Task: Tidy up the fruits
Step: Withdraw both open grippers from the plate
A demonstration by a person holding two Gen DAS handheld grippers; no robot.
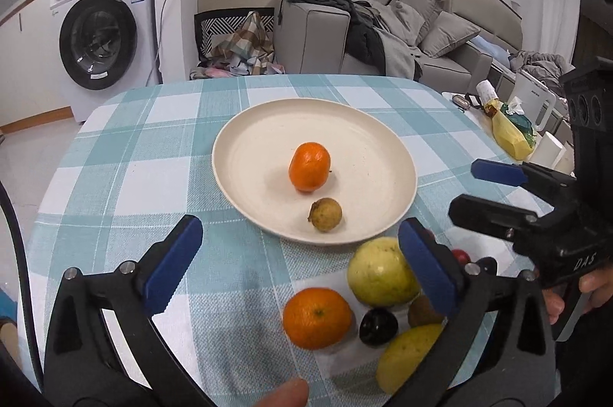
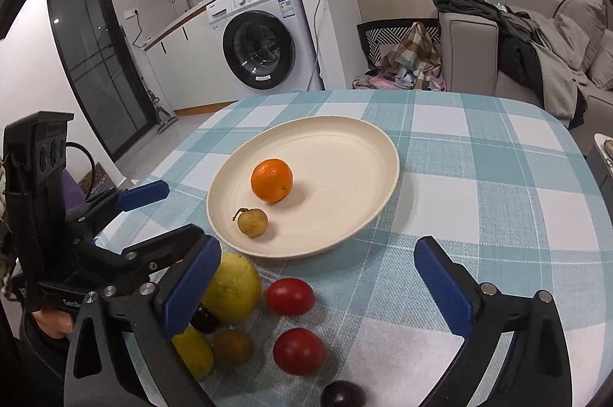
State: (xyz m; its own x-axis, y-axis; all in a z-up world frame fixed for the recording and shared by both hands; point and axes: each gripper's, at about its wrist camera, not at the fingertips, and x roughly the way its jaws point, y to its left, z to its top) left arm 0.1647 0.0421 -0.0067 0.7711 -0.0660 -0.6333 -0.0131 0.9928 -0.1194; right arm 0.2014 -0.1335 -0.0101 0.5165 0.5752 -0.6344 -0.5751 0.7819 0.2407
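A cream plate [image 1: 367, 138] [image 2: 345, 154] holds an orange [image 1: 309, 166] [image 2: 271, 180] and a small brown-yellow fruit [image 1: 325, 214] [image 2: 252, 222]. In front of it loose fruit lies on the checked cloth: another orange [image 1: 316, 317], a green-yellow guava [image 1: 379, 273] [image 2: 235, 286], a dark plum [image 1: 377, 326] [image 2: 342, 394], a kiwi-like brown fruit [image 1: 421, 311] [image 2: 232, 347], a yellow fruit [image 1: 408, 355] [image 2: 193, 353], two red tomatoes [image 2: 290, 296] [image 2: 299, 350]. My left gripper [image 1: 302, 273] [image 2: 153, 215] is open and empty above the loose fruit. My right gripper [image 2: 318, 288] [image 1: 465, 188] is open and empty over the tomatoes.
The table [image 1: 153, 146] wears a blue-white checked cloth. A yellow bag and white boxes [image 1: 509, 135] stand past its right edge. A washing machine [image 2: 264, 35], a chair with clothes [image 2: 406, 50] and a grey sofa [image 1: 421, 35] stand behind.
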